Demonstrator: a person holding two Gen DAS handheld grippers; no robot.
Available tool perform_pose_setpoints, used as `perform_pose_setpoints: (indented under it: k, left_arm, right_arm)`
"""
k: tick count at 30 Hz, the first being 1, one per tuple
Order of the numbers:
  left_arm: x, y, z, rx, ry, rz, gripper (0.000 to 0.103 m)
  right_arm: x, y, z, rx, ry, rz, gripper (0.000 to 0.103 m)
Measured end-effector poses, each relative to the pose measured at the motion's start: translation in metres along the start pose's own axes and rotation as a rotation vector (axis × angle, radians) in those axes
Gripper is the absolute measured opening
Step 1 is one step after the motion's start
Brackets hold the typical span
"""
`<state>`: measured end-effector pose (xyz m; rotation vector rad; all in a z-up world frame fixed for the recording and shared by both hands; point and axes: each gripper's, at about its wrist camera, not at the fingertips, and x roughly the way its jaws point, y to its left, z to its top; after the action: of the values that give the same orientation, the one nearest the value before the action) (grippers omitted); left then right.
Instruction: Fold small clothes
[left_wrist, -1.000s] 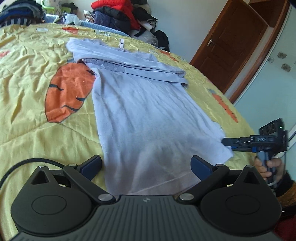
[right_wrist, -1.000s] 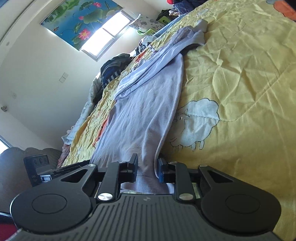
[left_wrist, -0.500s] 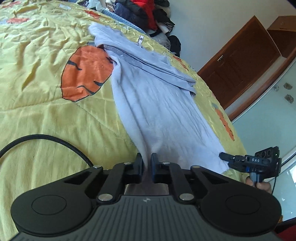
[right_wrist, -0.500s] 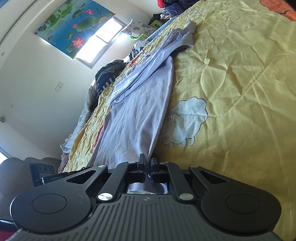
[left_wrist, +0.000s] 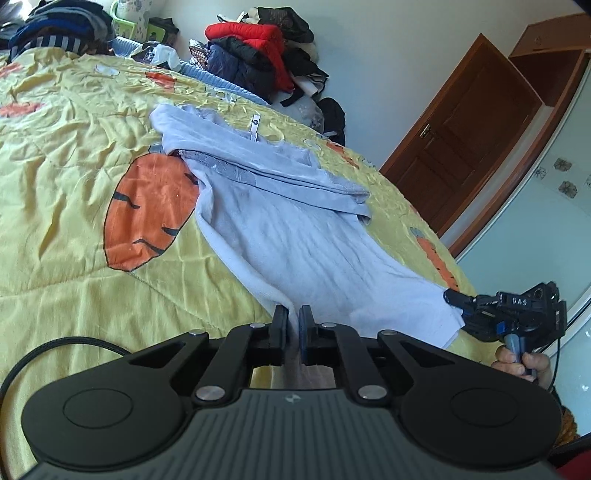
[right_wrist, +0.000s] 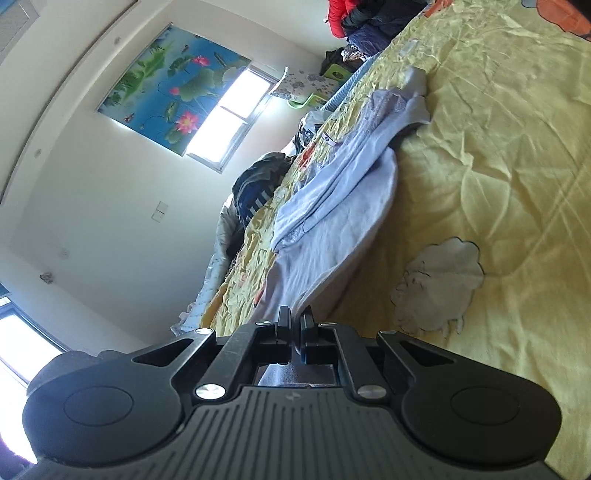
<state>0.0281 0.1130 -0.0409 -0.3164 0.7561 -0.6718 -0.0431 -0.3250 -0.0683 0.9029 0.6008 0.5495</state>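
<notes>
Yellow bed quilt (left_wrist: 66, 206), pale shirt (left_wrist: 295, 236) half folded.
Sleeves lie tucked in; left tongs (left_wrist: 291, 326) and right tongs (right_wrist: 295, 328) each pinch a bottom corner; folding it up looks next.

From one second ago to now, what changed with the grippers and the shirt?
The left gripper, open a second ago, closed on the near hem of the shirt and now lifts it. The right gripper closed fully on the other hem corner and raised it too, so the lower shirt hangs off the bedspread. The folded upper part and the clothes pile stayed put.
</notes>
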Motion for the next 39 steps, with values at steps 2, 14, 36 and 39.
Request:
perform_pose_setpoints:
  k: [2,14,36,39]
  left_arm:
    - [0.004,0.0,-0.001,0.004,0.032,0.014,0.007]
    - [0.013,0.05,-0.017,-0.185,0.149,-0.071,0.01]
    - [0.017,0.014,-0.006,-0.048,0.11,-0.108,0.009]
    - [0.006,0.002,0.008,-0.006,0.055,-0.108,0.009]
  right_arm:
    - [0.002,0.002,0.0,-0.017,0.009,-0.02,0.009]
    - [-0.006,-0.023,-0.005,-0.07,0.127,-0.123,0.046]
    - [0.021,0.006,-0.005,-0.084,0.19,-0.039,0.011]
    - [0.023,0.018,0.004,-0.087,0.161,-0.004,0.011]
